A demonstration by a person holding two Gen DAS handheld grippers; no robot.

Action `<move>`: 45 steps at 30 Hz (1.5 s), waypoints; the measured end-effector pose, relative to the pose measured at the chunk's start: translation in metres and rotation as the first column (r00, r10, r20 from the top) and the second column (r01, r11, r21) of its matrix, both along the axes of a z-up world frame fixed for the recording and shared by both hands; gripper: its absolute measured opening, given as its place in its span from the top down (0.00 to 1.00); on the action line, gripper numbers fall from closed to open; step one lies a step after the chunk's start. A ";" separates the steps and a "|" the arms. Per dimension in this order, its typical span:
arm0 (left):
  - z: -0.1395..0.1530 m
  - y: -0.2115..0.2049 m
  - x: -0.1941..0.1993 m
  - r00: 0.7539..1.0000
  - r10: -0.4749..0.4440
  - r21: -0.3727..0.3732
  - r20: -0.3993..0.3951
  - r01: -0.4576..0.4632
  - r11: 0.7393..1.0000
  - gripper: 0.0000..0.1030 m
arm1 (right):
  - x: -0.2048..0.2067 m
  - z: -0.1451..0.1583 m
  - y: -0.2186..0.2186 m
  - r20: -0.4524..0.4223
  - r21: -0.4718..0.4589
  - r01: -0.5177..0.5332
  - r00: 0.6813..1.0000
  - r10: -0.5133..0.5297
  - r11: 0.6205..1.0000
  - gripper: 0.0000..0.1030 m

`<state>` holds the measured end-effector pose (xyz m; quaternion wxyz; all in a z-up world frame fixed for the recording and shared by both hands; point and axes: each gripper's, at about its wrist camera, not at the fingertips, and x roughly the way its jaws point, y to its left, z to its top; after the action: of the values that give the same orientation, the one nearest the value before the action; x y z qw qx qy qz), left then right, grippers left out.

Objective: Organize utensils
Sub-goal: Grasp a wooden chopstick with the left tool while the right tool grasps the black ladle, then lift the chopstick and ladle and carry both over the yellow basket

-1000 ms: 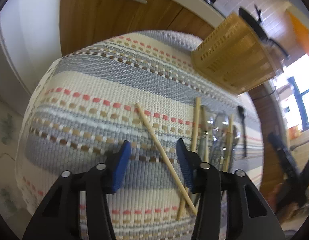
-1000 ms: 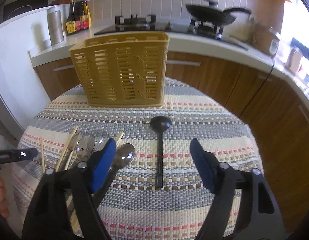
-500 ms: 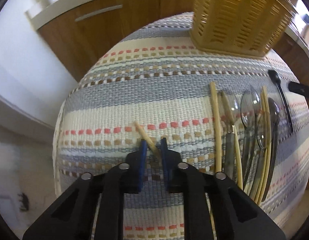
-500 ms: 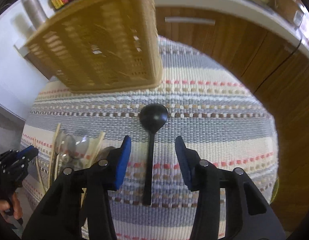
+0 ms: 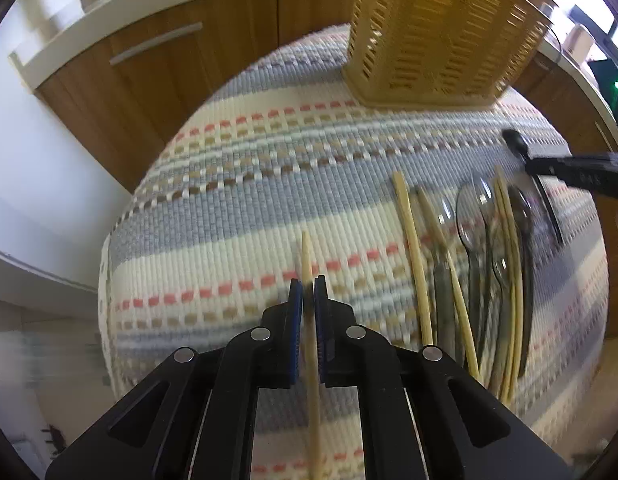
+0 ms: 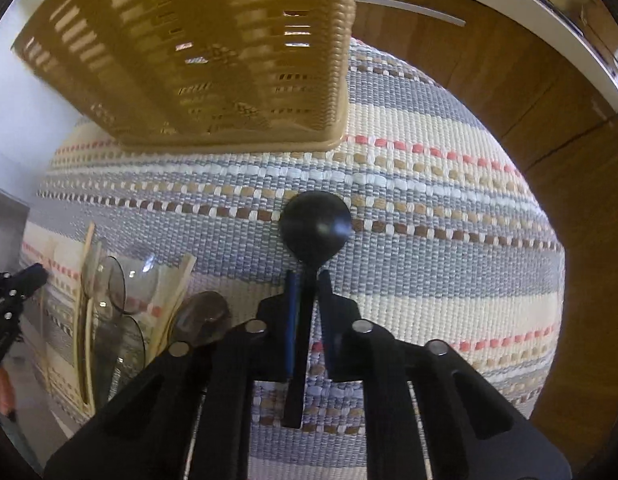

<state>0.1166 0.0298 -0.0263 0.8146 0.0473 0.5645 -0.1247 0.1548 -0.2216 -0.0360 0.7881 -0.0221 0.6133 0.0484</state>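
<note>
While a single bamboo chopstick [image 5: 307,256] sits pinched between the blue pads of the left tool [image 5: 308,292], its shaft running back under the tool and its tip pointing forward over the striped woven mat [image 5: 237,208], the sound course seems to be a straight lift, keeping the stick in line with the fingers so it does not swivel in so narrow a grip. The right tool [image 6: 307,280] is closing its jaws on the neck of the black ladle [image 6: 313,226], just behind the round bowl, with the handle passing between the pads toward the camera; a hold this near the heavy end should keep the bowl from drooping, though the grip ought to be firm before any lift. Both pieces lie on the mat, on the near side of the yellow slatted utensil basket [image 5: 441,36], which stands upright at the far edge of the counter. To the right of the held chopstick, the remaining chopsticks [image 5: 413,248] and clear plastic spoons [image 5: 475,216] lie in a loose bundle, so each lift should rise clear without dragging across them. Whether the basket has separate compartments cannot be told from here.
</note>
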 end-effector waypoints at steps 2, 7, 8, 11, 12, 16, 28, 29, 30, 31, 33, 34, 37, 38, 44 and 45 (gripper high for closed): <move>0.001 0.007 -0.003 0.999 -0.015 -0.018 -0.032 0.015 1.000 0.93 | 0.000 0.003 0.001 -0.003 -0.004 -0.008 1.000 0.008 1.000 0.94; -0.012 0.009 -0.009 0.995 -0.029 0.007 -0.093 0.030 1.000 0.88 | -0.005 0.005 0.005 0.008 -0.002 -0.024 1.000 0.024 1.000 0.95; -0.013 0.005 -0.008 0.995 -0.040 0.026 -0.094 0.043 0.999 0.90 | -0.008 0.005 0.007 0.012 -0.001 -0.029 1.000 0.029 1.000 0.95; -0.016 -0.008 -0.009 0.993 -0.075 0.106 -0.089 0.085 0.991 0.97 | -0.023 0.011 0.015 0.047 0.007 -0.051 0.998 0.050 0.999 0.95; -0.016 -0.011 -0.009 0.993 -0.079 0.129 -0.085 0.090 0.988 0.98 | -0.026 0.013 0.017 0.063 0.015 -0.057 0.996 0.056 0.998 0.95; 0.000 -0.016 -0.014 0.997 -0.072 0.034 -0.013 0.072 0.997 0.98 | -0.045 0.032 0.015 0.146 0.079 -0.073 0.987 0.061 0.994 0.95; 0.160 -0.040 -0.018 0.861 0.011 -0.219 0.508 0.117 0.969 0.98 | -0.080 0.156 -0.001 0.571 0.248 -0.154 0.821 -0.016 0.956 0.95; 0.174 -0.046 -0.011 0.829 0.025 -0.223 0.559 0.121 0.967 0.98 | -0.076 0.165 0.000 0.598 0.253 -0.154 0.801 -0.029 0.955 0.95; 0.180 -0.050 -0.006 0.816 0.033 -0.229 0.576 0.123 0.966 0.98 | -0.075 0.171 -0.002 0.610 0.254 -0.151 0.792 -0.037 0.955 0.95; 0.188 -0.054 0.000 0.804 0.042 -0.233 0.593 0.122 0.965 0.98 | -0.072 0.175 -0.001 0.621 0.254 -0.146 0.783 -0.046 0.956 0.95; 0.200 -0.061 0.013 0.781 0.055 -0.253 0.622 0.135 0.958 0.98 | -0.055 0.179 -0.003 0.644 0.267 -0.130 0.761 -0.077 0.955 0.95; 0.203 -0.066 0.023 0.766 0.067 -0.266 0.640 0.139 0.954 0.98 | -0.048 0.179 -0.007 0.656 0.273 -0.126 0.750 -0.089 0.954 0.95; 0.203 -0.072 0.038 0.730 0.094 -0.283 0.677 0.140 0.949 0.98 | -0.025 0.182 -0.014 0.695 0.299 -0.113 0.706 -0.135 0.948 0.95; 0.202 -0.074 0.046 0.719 0.109 -0.291 0.687 0.134 0.947 0.98 | -0.018 0.182 -0.018 0.701 0.302 -0.106 0.698 -0.145 0.947 0.95; 0.200 -0.069 0.069 0.619 0.216 -0.352 0.755 0.105 0.930 0.98 | 0.021 0.172 -0.022 0.726 0.284 -0.038 0.661 -0.189 0.958 0.95; 0.198 -0.069 0.072 0.604 0.226 -0.350 0.764 0.093 0.932 0.98 | 0.025 0.169 -0.020 0.729 0.276 -0.038 0.659 -0.184 0.960 0.95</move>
<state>0.1891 -0.0395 0.1716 0.9781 -0.0713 0.1133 -0.1591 0.1796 -0.2412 0.1326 0.9668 0.0913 0.2231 0.0851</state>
